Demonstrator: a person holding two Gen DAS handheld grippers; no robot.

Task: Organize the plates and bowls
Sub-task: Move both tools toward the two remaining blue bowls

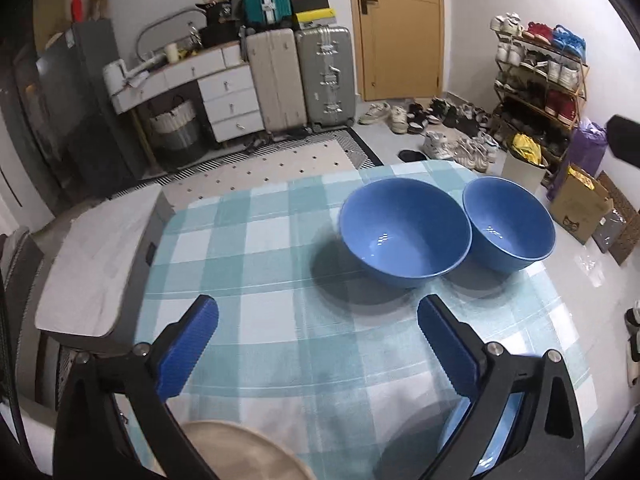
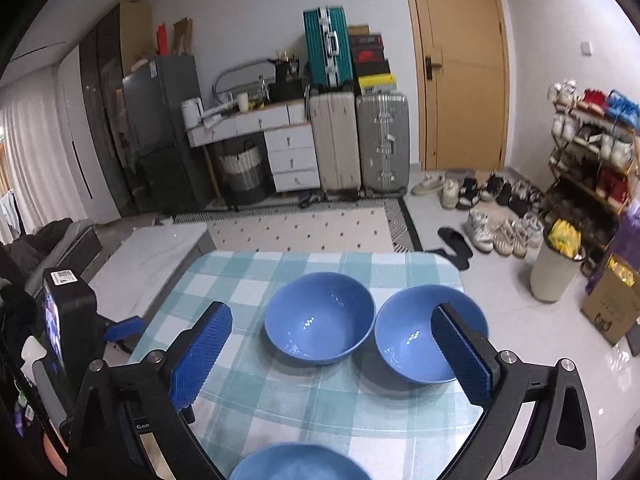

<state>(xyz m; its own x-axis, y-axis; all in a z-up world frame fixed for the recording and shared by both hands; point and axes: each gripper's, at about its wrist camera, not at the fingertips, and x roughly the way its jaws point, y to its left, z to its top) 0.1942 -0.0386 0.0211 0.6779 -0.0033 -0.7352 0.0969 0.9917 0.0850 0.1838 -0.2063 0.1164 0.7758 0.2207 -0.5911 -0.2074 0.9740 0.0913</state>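
Observation:
Two blue bowls stand side by side, upright and empty, on the far part of the checked tablecloth [image 1: 256,240]: the left bowl [image 1: 404,232] [image 2: 320,320] and the right bowl [image 1: 508,224] [image 2: 416,332]. My left gripper [image 1: 317,305] is open above the cloth, short of the left bowl, with nothing between its fingers. My right gripper [image 2: 332,312] is also open and empty, in front of both bowls. A beige plate [image 1: 240,452] lies under the left gripper at the near edge. A blue dish [image 2: 300,464] [image 1: 492,440] sits beside it, partly hidden.
A low white bench [image 1: 100,264] stands left of the table. Beyond the far edge are a patterned rug [image 2: 304,228], suitcases [image 2: 380,144], a dresser [image 2: 280,140] and a door [image 2: 460,60]. Shoes, a shoe rack [image 2: 592,152], a bin [image 2: 556,264] and a cardboard box [image 2: 612,308] fill the right.

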